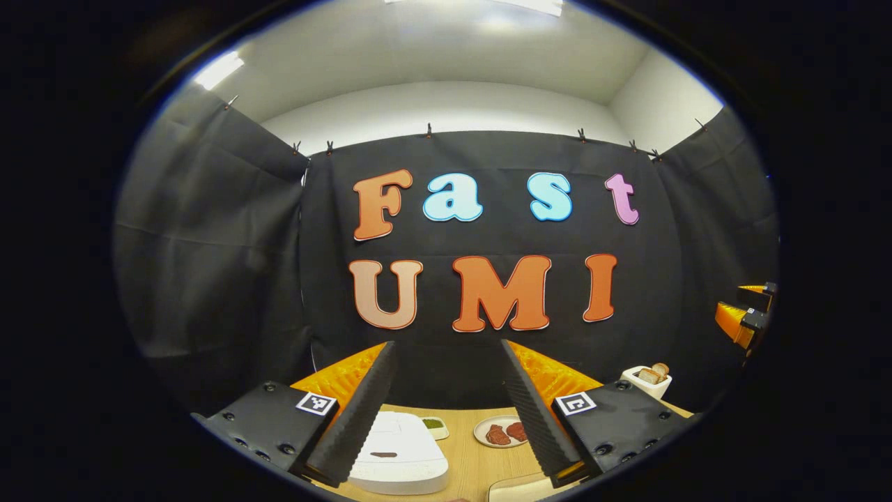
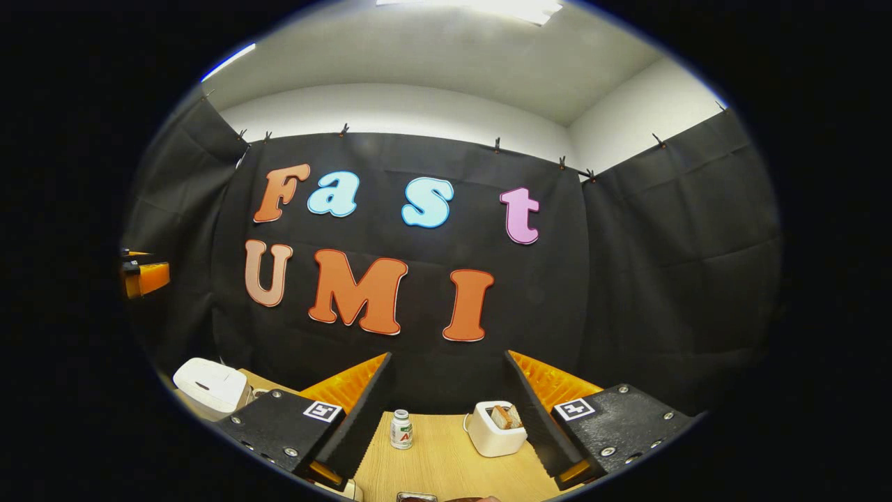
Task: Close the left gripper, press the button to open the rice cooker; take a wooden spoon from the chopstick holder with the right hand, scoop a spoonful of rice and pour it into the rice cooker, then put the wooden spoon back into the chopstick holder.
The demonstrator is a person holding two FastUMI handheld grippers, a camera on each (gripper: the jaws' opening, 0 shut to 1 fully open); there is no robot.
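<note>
The white rice cooker [image 1: 397, 453] stands on the wooden table [image 1: 474, 467] with its lid down, just below and ahead of my left gripper [image 1: 447, 343]. That gripper is held high and level, open, with nothing between its fingers. In the right gripper view the same rice cooker [image 2: 209, 383] sits at the far left of the table [image 2: 446, 467]. My right gripper [image 2: 447, 353] is also open and empty, raised above the table. The right gripper [image 1: 746, 314] shows at the far right edge of the left gripper view, and the left gripper [image 2: 143, 275] at the far left edge of the right gripper view.
Right of the cooker are a small dish with something green [image 1: 433, 425] and a plate of red meat slices [image 1: 503, 434]. A white toaster with bread [image 1: 648, 380] [image 2: 496, 432] stands farther right, beside a small white bottle [image 2: 400, 429]. A pale object's edge [image 1: 523, 488] lies near me.
</note>
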